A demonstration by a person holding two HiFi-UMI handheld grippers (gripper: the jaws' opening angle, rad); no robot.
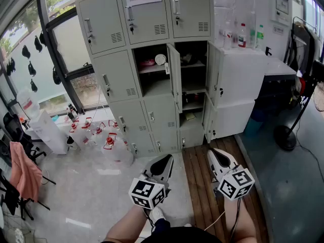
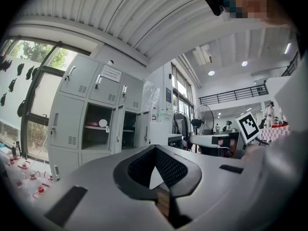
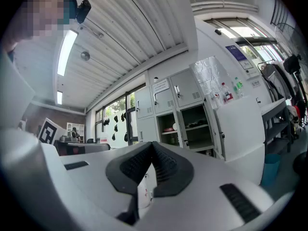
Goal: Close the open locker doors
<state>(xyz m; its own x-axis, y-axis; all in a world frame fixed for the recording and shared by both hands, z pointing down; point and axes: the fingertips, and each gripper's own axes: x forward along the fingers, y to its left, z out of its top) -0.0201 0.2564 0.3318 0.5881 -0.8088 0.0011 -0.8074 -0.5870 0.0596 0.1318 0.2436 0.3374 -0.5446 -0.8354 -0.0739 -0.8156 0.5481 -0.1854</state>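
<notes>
Three pale grey metal locker doors stand open on the grey steel locker bank (image 1: 119, 77) by the window: a narrow middle door (image 1: 174, 77), an upper right door (image 1: 213, 75) and a lower right door (image 1: 207, 119) beneath it. The left gripper (image 1: 166, 158) and the right gripper (image 1: 214, 152) are each pinched fully together on nothing. They are held level, side by side, well apart from the lockers.
</notes>
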